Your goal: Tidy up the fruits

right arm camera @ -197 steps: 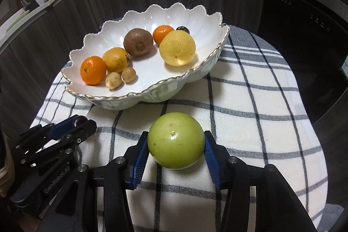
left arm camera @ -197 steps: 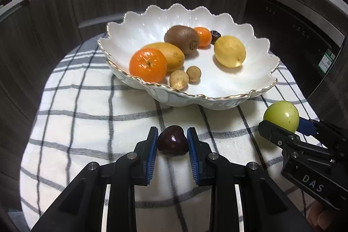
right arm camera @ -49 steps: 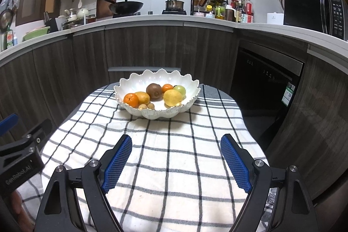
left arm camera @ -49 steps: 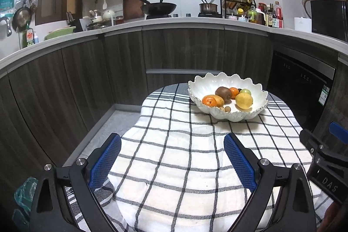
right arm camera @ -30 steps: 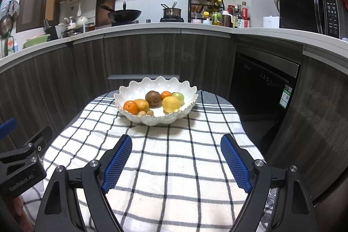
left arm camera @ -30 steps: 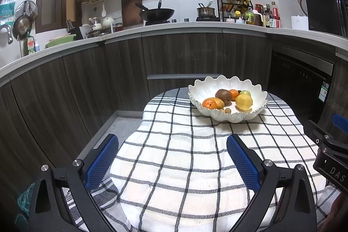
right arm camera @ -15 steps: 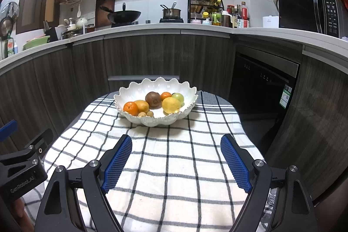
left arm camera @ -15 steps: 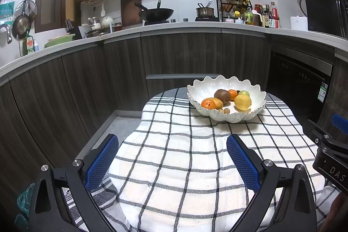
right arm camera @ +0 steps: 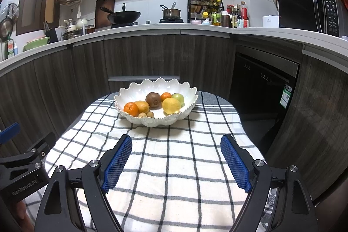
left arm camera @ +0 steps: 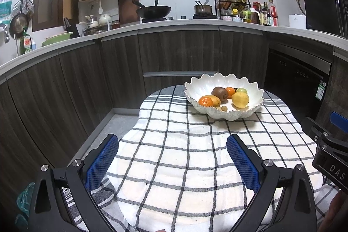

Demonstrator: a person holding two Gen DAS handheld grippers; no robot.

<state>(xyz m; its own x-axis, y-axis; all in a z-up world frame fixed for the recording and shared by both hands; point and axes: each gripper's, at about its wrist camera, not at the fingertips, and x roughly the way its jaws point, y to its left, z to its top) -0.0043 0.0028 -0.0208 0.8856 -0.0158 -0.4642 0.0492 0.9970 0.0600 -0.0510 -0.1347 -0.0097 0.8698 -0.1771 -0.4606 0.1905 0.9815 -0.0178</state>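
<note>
A white scalloped bowl (left arm camera: 250,91) (right arm camera: 139,91) stands at the far end of a checked cloth. In it lie an orange (right arm camera: 131,108), a yellow mango (right arm camera: 142,106), a kiwi (right arm camera: 153,100), a lemon (right arm camera: 171,105), a green apple (right arm camera: 178,97), a small tangerine (right arm camera: 166,96) and two small brown fruits (right arm camera: 145,114). My left gripper (left arm camera: 173,152) hangs open over the near cloth, well short of the bowl, with nothing between its blue pads. My right gripper (right arm camera: 176,150) is likewise open and empty, level with it to the right.
The checked cloth (right arm camera: 174,166) covers a small table with rounded edges that drop off left and right. Dark wood cabinets (right arm camera: 152,55) curve close behind it, and a dishwasher front (right arm camera: 261,88) stands at the right. The counter above carries a wok, pots and bottles.
Six seconds ago the grippers held a dark fruit and the green apple near the bowl; both are now open, empty and pulled back. Over the last second nothing moved.
</note>
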